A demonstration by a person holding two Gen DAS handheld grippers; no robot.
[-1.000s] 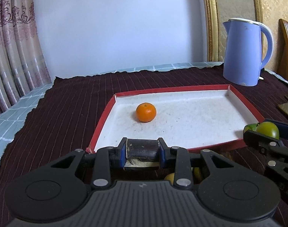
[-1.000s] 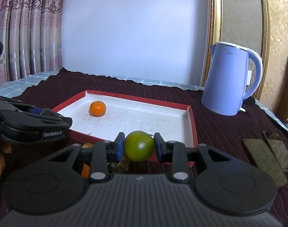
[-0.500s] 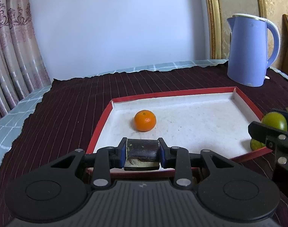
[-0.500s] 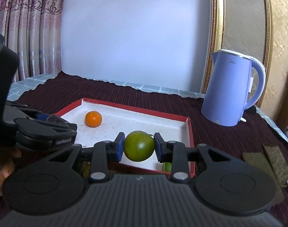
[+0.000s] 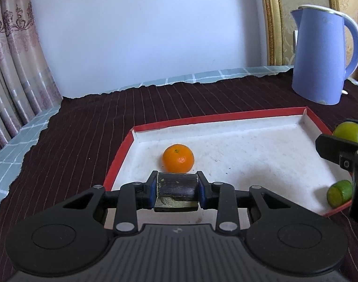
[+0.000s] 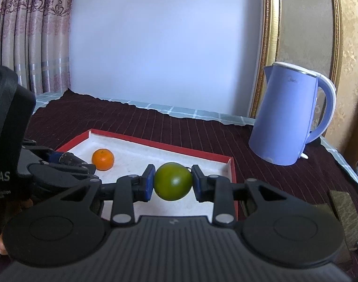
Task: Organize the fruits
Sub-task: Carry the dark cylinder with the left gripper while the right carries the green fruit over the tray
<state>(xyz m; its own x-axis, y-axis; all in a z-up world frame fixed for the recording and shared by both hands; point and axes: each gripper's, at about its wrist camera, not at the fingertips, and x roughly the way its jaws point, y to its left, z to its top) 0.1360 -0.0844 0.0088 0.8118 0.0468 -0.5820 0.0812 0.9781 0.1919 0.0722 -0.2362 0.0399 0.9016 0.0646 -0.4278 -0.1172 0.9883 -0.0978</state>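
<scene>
A red-rimmed white tray (image 5: 122, 150) lies on the dark cloth and holds an orange (image 5: 178, 158). My left gripper (image 5: 177, 190) is shut on a dark cut chunk (image 5: 176, 184), held over the tray's near left part, just in front of the orange. My right gripper (image 6: 172, 182) is shut on a green round fruit (image 6: 172, 181) above the tray's (image 6: 230, 164) near right side. In the left wrist view the green fruit (image 5: 349, 132) shows at the right edge. A small green cut piece (image 5: 339, 192) lies in the tray's near right corner.
A blue electric kettle (image 5: 319, 58) stands behind the tray at the right, also in the right wrist view (image 6: 286, 117). Dark flat pieces (image 6: 343, 209) lie on the cloth at the right. A wall and curtains (image 5: 14, 58) stand behind the table.
Both grippers have moved forward over the tray while keeping their loads. The small green piece now shows inside the tray's near right corner.
</scene>
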